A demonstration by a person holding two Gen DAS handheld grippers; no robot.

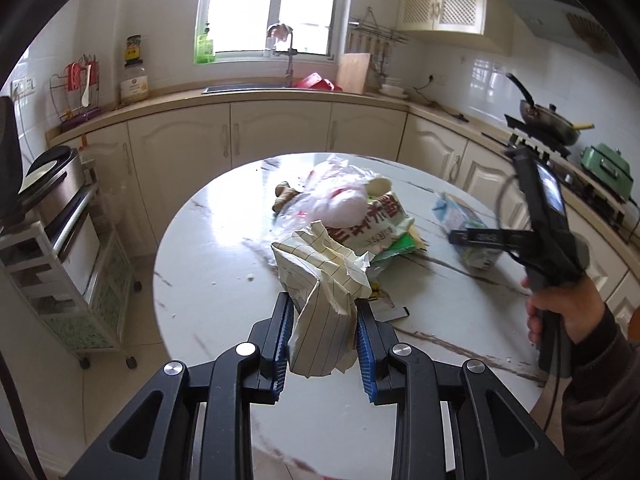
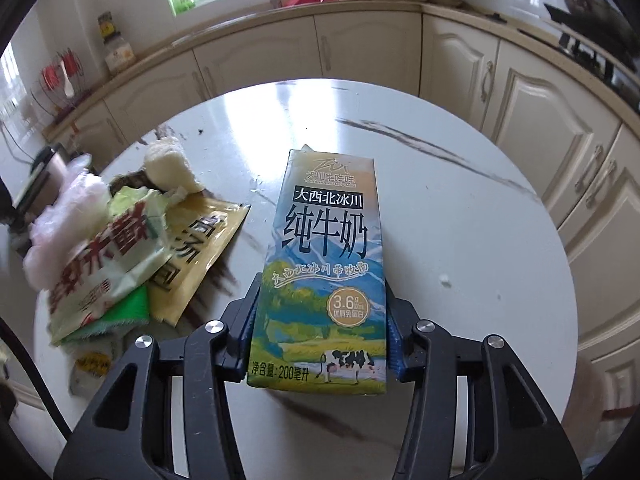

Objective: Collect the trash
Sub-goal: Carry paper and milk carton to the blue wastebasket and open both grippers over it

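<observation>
Left wrist view: left tool (image 1: pixel 323 336) clamps a crumpled, lined cream paper wad (image 1: pixel 320 300) above the round white marble table (image 1: pixel 208 280). Right tool (image 2: pixel 320 332) grips a blue rectangular milk carton (image 2: pixel 324 264) near the table's middle.

Your right gripper (image 2: pixel 320 332) clamps the milk carton (image 2: pixel 324 264) over the round table (image 2: pixel 460 240); wrappers (image 2: pixel 132 264) lie left.

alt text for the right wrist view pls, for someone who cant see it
The right gripper clamps a blue milk carton between its blue pads over a round white marble table. Crumpled food wrappers are piled at left, with cream kitchen cabinets behind.
</observation>
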